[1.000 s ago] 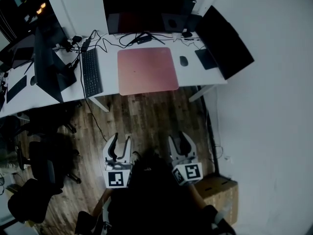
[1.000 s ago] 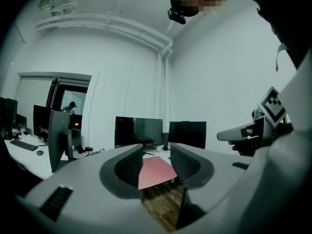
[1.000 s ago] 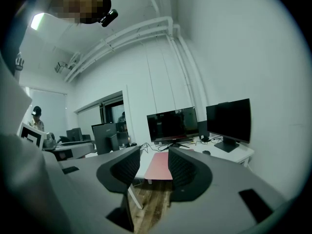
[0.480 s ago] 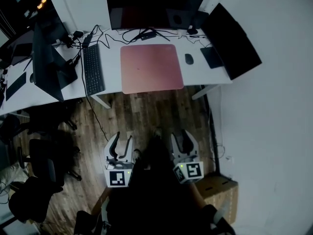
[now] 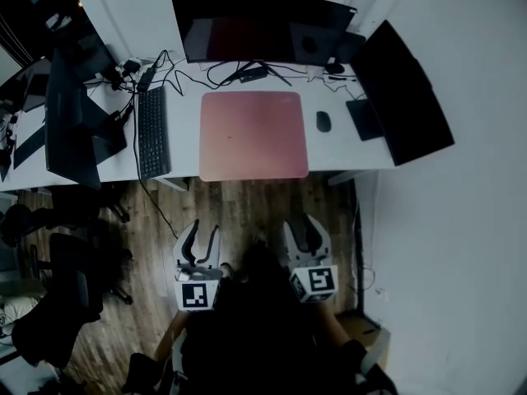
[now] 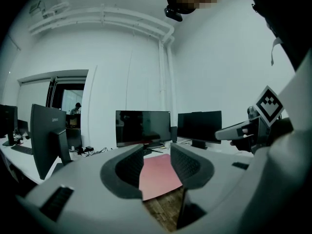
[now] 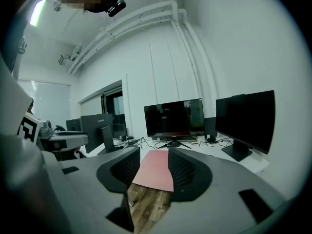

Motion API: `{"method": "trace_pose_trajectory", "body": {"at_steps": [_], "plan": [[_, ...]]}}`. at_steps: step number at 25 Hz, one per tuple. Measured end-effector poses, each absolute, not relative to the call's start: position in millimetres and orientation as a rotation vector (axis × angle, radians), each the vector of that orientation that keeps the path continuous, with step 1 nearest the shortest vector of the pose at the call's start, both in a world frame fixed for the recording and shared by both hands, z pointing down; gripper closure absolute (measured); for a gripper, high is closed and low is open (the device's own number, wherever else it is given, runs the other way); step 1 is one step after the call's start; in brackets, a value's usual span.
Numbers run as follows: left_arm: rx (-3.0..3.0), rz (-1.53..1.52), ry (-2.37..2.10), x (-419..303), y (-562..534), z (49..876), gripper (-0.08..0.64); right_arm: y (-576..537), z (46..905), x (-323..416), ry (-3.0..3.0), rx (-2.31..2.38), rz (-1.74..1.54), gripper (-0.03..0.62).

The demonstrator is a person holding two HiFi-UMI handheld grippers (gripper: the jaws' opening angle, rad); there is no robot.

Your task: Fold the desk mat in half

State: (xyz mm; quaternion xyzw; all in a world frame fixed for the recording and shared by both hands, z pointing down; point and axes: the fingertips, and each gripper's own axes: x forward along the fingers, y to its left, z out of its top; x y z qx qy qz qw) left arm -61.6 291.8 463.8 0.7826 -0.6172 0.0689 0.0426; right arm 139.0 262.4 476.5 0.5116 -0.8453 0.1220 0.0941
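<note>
A pink desk mat [image 5: 253,135] lies flat on the white desk [image 5: 185,138], in front of the middle monitor [image 5: 262,28]; its near edge reaches the desk's front edge. The mat [image 6: 158,178] shows between the jaws in the left gripper view and the mat [image 7: 155,171] likewise in the right gripper view. My left gripper [image 5: 202,239] and right gripper [image 5: 303,232] hover over the wooden floor, well short of the desk, side by side. Both stand open with nothing between their fingers.
On the desk are a black keyboard [image 5: 153,132] left of the mat, a mouse [image 5: 324,121] right of it, cables behind, and a second monitor [image 5: 401,93] at the right. Another monitor [image 5: 67,109] stands at the left. Office chairs [image 5: 62,303] sit on the floor at the left.
Both grippers have come closer to the desk; the desk and mat sit lower and nearer in the head view. Jaws have kept the same opening.
</note>
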Motion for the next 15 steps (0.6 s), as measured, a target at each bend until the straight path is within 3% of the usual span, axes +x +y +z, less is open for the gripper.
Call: {"method": "trace_pose_trajectory", "body": {"at_steps": [15], "plan": [[2.482, 0.777, -1.763, -0.3, 187.4, 522.2, 0.378, 151.7, 551.6, 154.4, -2.409, 1.061, 0.282, 0.431]]}}
